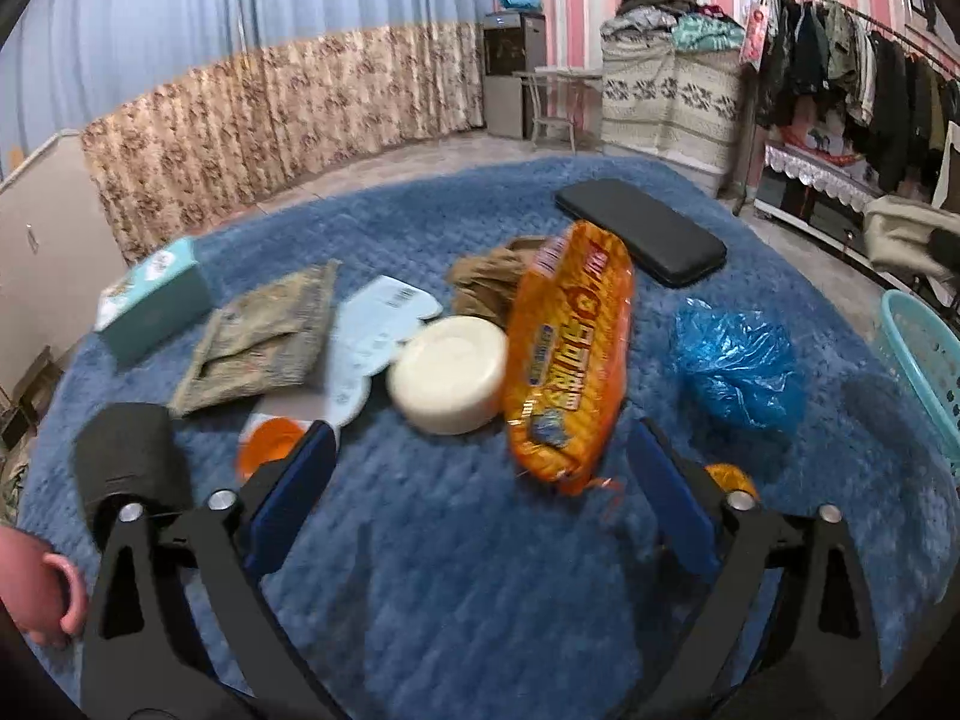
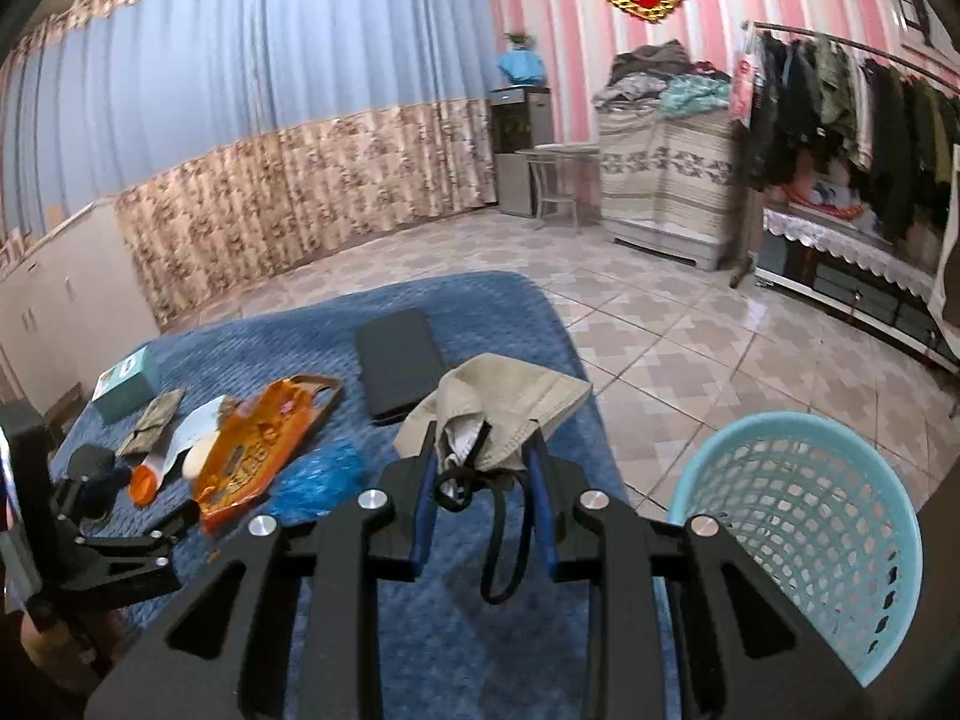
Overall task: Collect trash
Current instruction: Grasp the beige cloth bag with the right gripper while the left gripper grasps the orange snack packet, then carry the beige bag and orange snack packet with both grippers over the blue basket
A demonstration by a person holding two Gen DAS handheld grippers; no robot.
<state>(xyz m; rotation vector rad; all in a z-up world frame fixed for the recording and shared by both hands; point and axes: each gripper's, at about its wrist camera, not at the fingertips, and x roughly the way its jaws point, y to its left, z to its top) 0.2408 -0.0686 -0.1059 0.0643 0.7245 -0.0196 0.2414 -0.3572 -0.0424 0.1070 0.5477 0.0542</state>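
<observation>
Between the fingers of the right gripper, which are drawn close together, a crumpled beige face mask with black ear loops is pinched by its lower folds; the loops dangle freely below the pads. The mask is held clear of the blue plush blanket, and the gripper is angled toward the light-blue perforated plastic basket standing on the tiled floor just beside the blanket's edge. That basket is judged to be the bin for the trash, so the mask appears to be on its way there.

The fingers of the left gripper are spread wide and nothing is held; only bare blanket lies between them. Just ahead, an orange printed snack wrapper lies a little nearer the right-hand finger, one end tilted up. It is judged the likely next pick, which would explain the wide spread of the fingers.

Beyond the wrapper, touching or nearly touching it, a round cream-white lid-like disc rests on the blanket, with a pale-blue printed card and a folded olive cloth to its left. A small orange cap lies beside the left-hand finger. A crumpled blue plastic bag sits well to the right, near the basket's rim, and a black flat case lies farther back.
</observation>
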